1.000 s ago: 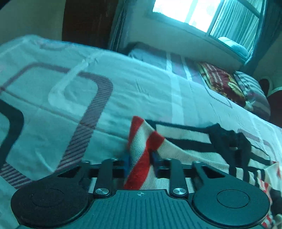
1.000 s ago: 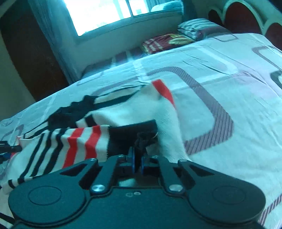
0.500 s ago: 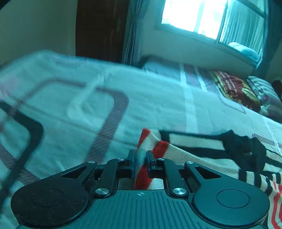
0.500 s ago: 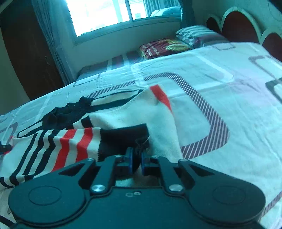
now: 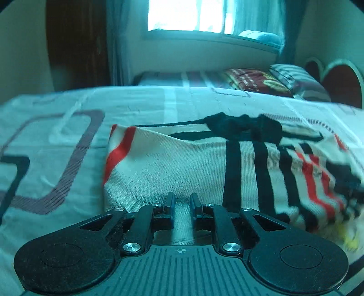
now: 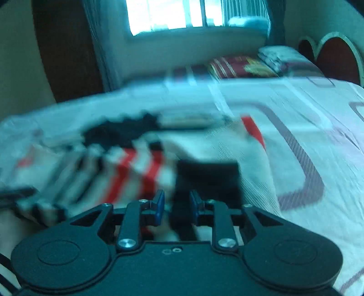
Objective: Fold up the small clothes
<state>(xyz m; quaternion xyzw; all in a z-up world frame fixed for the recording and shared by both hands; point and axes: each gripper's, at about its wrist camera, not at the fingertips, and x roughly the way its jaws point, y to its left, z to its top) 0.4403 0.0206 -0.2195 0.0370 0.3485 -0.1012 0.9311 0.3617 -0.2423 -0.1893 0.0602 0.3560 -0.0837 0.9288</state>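
Observation:
A white knit sweater (image 5: 182, 164) with black and red stripes lies across the bed, its sleeves folded in over the body. My left gripper (image 5: 182, 201) hovers at the near hem of the plain white part. Its jaws are opening slightly, and the cloth lies flat under the gap with neither pad pressing on it. In the blurred right wrist view the sweater (image 6: 218, 148) shows a black cuff (image 6: 207, 175) just ahead of my right gripper (image 6: 176, 201). That gripper's blue pads stand apart and hold nothing.
The bed sheet (image 5: 56, 136) is pale with grey and black rounded lines and spreads wide to the left and, in the right wrist view (image 6: 318, 136), to the right. Pillows (image 5: 254, 82) and a headboard (image 5: 341, 84) lie at the far end under a bright window (image 5: 186, 16).
The left gripper let go of the red-striped edge and slid right along the sweater, which now lies flat. The right gripper released the black cuff and its jaws parted. Both views rolled level.

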